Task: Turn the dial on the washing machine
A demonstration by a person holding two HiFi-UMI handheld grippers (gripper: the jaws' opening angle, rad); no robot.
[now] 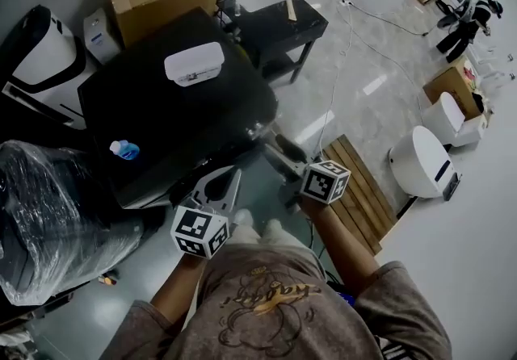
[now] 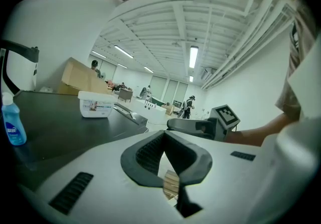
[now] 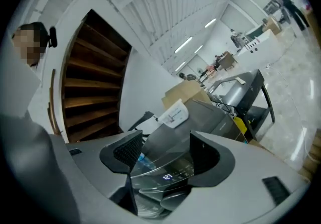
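Right hand-held gripper (image 3: 165, 150) is open, with nothing between the jaws. Its view looks through the gap at the front panel of the washing machine (image 1: 161, 100), with the lit display (image 3: 167, 176) about centred. The rounded grey shape (image 3: 173, 203) just below the display is our best guess for the dial, but the gripper body cuts part of it off, so we're not certain. Left hand-held gripper (image 2: 165, 136) is closed and empty, tips meeting, held off the machine's front edge; we don't think this step needs it.

We judge this is the approach, no contact yet. To do it well:
- Lower the right one until the knob, not the display, sits centred between the pads.
- Go in square to the panel.
- Close evenly on the knob's rim.
- Roll about the knob's axis instead of sweeping sideways.
- Stay clear of the white tub (image 1: 194, 64) and blue bottle (image 1: 123, 149) on top.
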